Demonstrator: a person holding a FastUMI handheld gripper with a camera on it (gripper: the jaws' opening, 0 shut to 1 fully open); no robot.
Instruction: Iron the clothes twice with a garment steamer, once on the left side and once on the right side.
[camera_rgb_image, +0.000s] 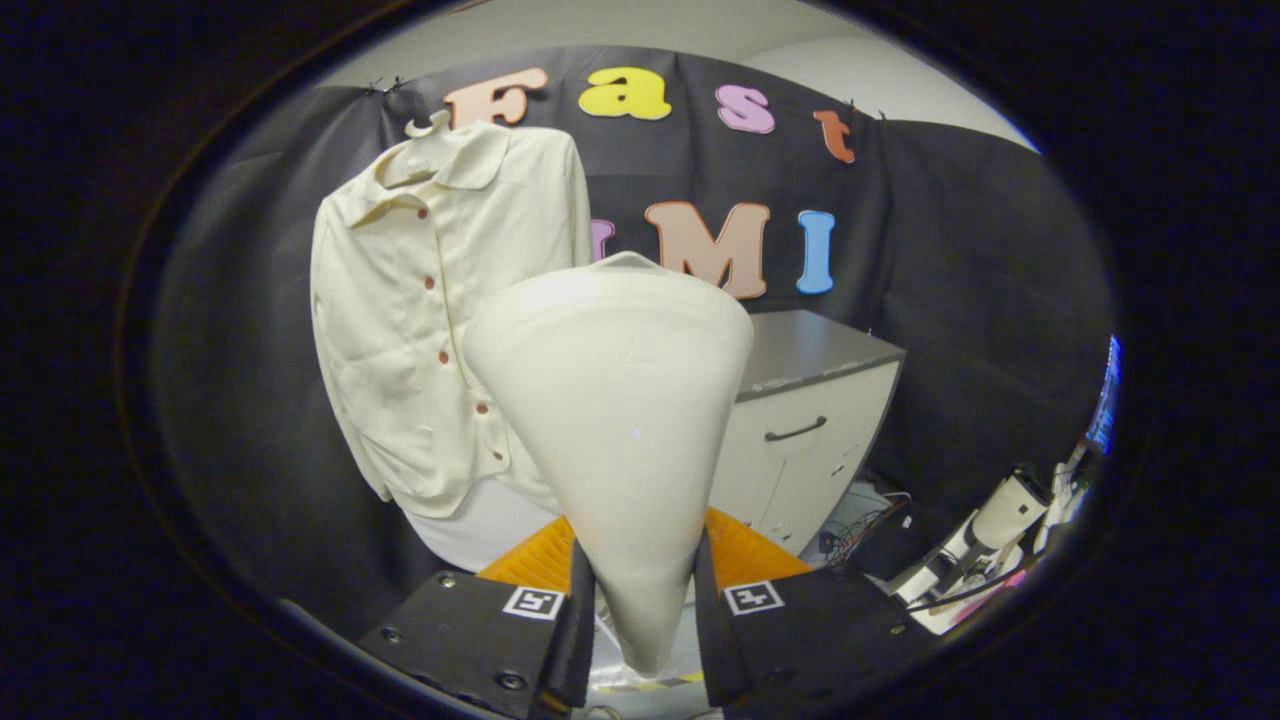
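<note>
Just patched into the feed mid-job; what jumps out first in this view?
The big cream cone-shaped garment steamer dominates, its narrow end clamped between the tongs, widening upward. Beyond it to the left, a cream button-front shirt hangs on a hanger against the black cloth wall. A grey-topped white cabinet with a dark handle stands behind the steamer on the other side.
</note>
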